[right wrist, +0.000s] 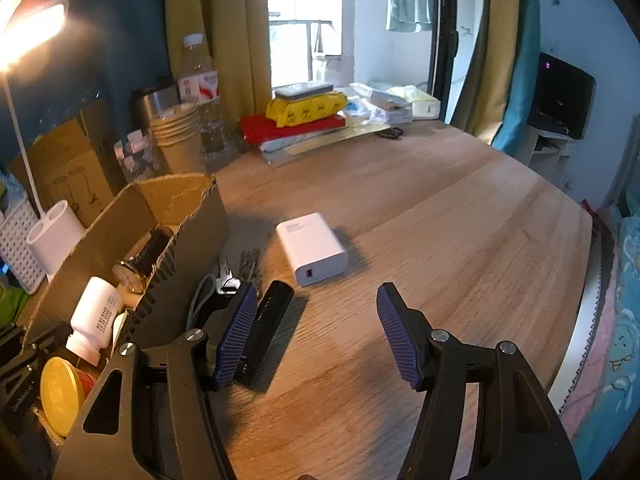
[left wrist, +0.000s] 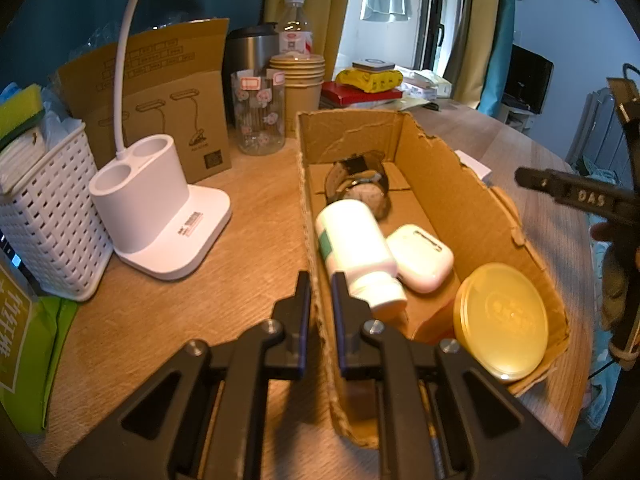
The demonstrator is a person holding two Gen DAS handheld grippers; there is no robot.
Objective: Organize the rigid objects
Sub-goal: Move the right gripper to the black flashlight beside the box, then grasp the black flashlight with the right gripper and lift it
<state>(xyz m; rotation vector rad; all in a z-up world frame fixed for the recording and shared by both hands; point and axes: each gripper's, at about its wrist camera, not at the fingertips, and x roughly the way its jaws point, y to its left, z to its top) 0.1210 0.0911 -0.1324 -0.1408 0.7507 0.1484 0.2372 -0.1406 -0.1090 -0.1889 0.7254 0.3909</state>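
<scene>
Left tongs (left wrist: 321, 280) are pinched nearly shut on the near left wall of our cardboard box (left wrist: 448, 168), one finger inside and one outside. Right tongs (right wrist: 316, 300) stand about half open over bare bench (right wrist: 440, 220), gripping nothing. We see the black bar (right wrist: 268, 328) lying flat just beside the left finger, its long axis running away from us and leaning a touch right. Ahead, between the two fingers but well beyond their tips, sits the white charger (right wrist: 312, 248), port end facing us, long axis pointing toward the bench's far left. In the box: white bottle (left wrist: 356, 248) lying cap toward us, earbud case (left wrist: 420, 258), yellow-lidded tin (left wrist: 502, 320) and watch (left wrist: 362, 184) at the far end.
</scene>
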